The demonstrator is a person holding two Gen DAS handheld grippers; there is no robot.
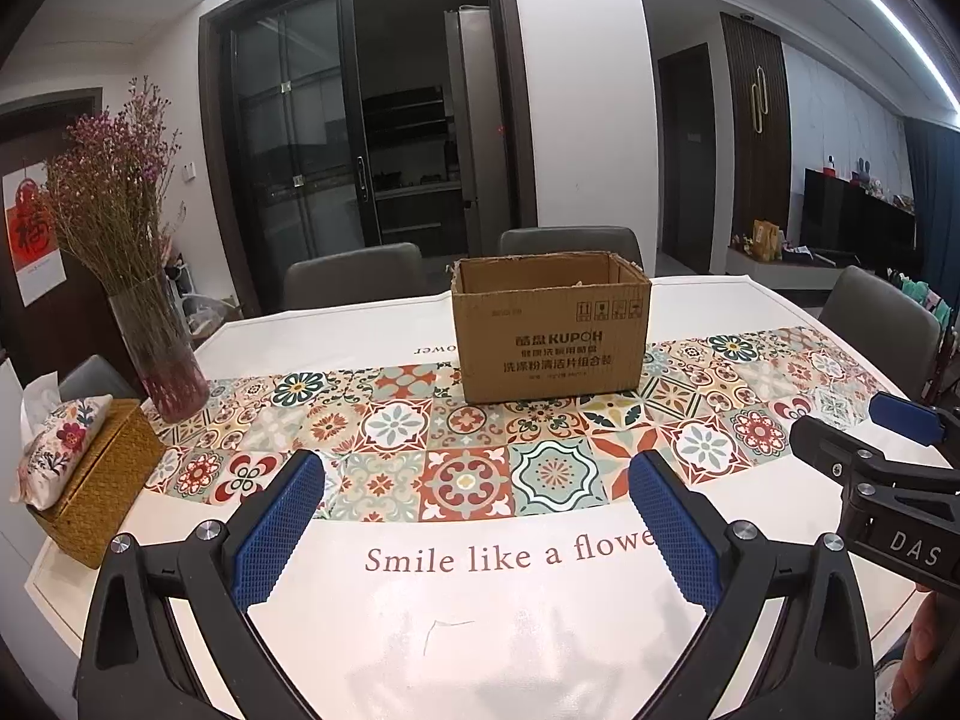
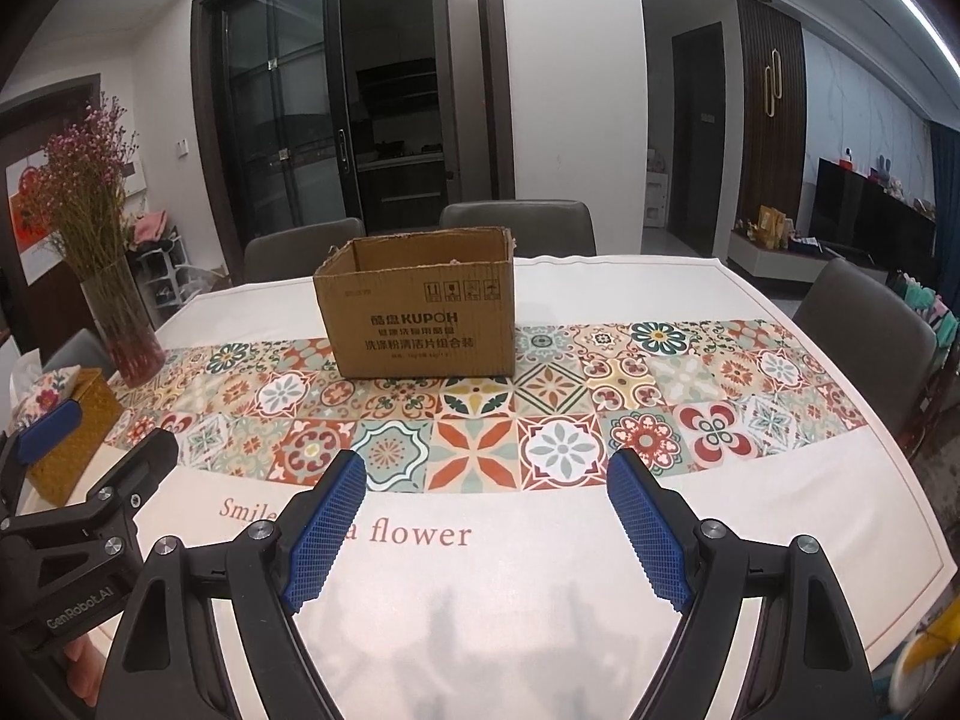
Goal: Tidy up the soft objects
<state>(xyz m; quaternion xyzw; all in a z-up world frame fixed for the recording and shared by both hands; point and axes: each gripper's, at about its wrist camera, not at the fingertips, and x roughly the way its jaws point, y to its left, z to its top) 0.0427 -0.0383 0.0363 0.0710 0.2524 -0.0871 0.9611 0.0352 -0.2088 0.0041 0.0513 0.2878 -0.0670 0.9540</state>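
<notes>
An open brown cardboard box (image 1: pixel 552 336) (image 2: pixel 420 318) stands upright on the tiled band of the tablecloth, at the far middle of the table. Little of its inside shows. My left gripper (image 1: pixel 477 468) is open over the near part of the table, well short of the box, with nothing between its blue pads (image 1: pixel 276 528). My right gripper (image 2: pixel 487 468) is open too and holds nothing. Each gripper shows at the edge of the other's view: the right gripper (image 1: pixel 840 417) and the left gripper (image 2: pixel 102 426). A yellow and white soft thing (image 2: pixel 933 636) peeks in at the bottom right edge.
A glass vase (image 1: pixel 159 354) (image 2: pixel 123 330) of dried flowers stands at the table's left. Beside it sits a woven tissue holder (image 1: pixel 99 480) (image 2: pixel 72 432) with a floral cover. Grey chairs (image 1: pixel 354 276) (image 2: pixel 864 336) ring the far and right sides.
</notes>
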